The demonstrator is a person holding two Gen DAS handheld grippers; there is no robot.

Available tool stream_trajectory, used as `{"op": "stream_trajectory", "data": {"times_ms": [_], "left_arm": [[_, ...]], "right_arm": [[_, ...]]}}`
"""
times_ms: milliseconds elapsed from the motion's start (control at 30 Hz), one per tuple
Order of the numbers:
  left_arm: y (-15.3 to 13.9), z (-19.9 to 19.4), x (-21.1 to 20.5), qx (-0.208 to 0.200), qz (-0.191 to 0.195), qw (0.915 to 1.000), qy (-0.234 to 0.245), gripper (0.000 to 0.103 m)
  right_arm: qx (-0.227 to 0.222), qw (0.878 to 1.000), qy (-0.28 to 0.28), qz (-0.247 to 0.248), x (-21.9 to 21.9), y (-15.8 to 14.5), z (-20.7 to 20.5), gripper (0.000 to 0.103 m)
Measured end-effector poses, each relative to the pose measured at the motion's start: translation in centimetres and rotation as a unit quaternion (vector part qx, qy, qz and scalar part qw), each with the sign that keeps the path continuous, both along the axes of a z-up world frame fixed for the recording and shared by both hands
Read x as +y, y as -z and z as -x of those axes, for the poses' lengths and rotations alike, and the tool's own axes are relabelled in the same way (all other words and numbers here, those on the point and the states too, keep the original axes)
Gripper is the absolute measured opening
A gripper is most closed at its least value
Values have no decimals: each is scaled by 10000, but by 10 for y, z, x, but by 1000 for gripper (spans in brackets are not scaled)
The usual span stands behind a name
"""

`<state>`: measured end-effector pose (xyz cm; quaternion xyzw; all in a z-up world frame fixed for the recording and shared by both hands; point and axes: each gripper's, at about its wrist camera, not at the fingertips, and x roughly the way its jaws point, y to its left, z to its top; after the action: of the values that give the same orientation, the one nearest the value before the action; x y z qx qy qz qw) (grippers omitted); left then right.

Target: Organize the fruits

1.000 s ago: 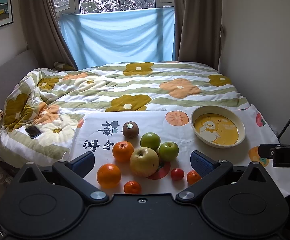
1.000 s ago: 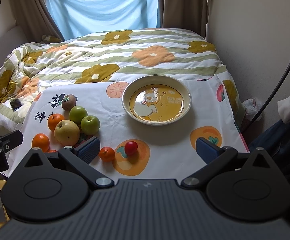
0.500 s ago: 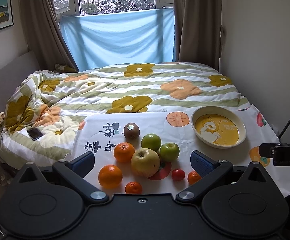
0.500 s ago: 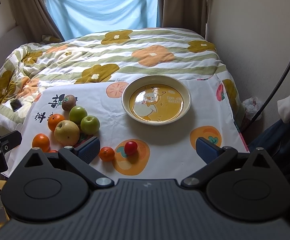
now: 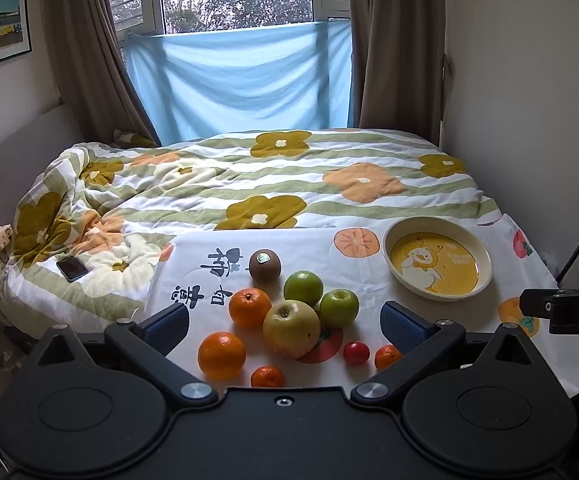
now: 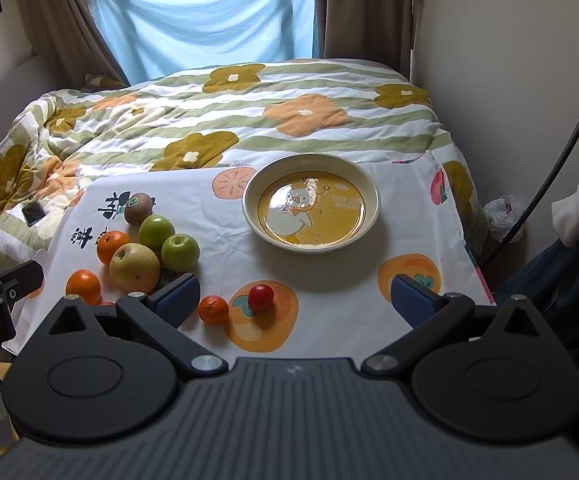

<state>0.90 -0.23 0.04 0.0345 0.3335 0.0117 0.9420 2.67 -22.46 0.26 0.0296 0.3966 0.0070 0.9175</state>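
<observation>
Fruits lie in a cluster on a white printed cloth (image 5: 321, 248): a kiwi (image 5: 264, 266), two green apples (image 5: 303, 288) (image 5: 339, 307), a yellow apple (image 5: 291, 328), two oranges (image 5: 249, 307) (image 5: 221, 355), two small mandarins (image 5: 267, 376) (image 5: 387, 357) and a red tomato (image 5: 356, 352). An empty yellow duck bowl (image 5: 437, 263) sits to their right; it also shows in the right wrist view (image 6: 311, 208). My left gripper (image 5: 285, 322) is open and empty, hovering just short of the fruits. My right gripper (image 6: 295, 296) is open and empty, over the tomato (image 6: 261, 297) and mandarin (image 6: 213, 309).
The cloth lies on a bed with a flowered quilt (image 5: 273, 176). A phone (image 5: 72, 268) rests on the quilt at the left. A wall runs along the right side. A cable (image 6: 545, 184) hangs at the right. Curtains and a window stand behind.
The left wrist view has tilted up slightly, so the fruits and bowl sit a little lower in frame. The right gripper has barely moved. Both stay open.
</observation>
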Motion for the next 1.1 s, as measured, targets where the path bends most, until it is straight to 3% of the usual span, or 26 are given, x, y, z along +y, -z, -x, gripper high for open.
{"op": "stream_trajectory", "data": {"times_ms": [267, 567, 867, 1100], "left_arm": [[0, 2, -1, 57, 10, 9999, -109, 103], [12, 2, 3, 214, 103, 9985, -499, 103], [56, -7, 7, 353, 2, 9952, -910, 103], [106, -22, 12, 490, -91, 9953, -832, 97]], "right_arm": [[-19, 9999, -113, -58, -3, -3, 1, 103], [1, 9973, -741, -9, -1, 4, -13, 103], [40, 9879, -1539, -167, 10, 54, -40, 103], [182, 9865, -1603, -284, 26, 104, -52, 103]]}}
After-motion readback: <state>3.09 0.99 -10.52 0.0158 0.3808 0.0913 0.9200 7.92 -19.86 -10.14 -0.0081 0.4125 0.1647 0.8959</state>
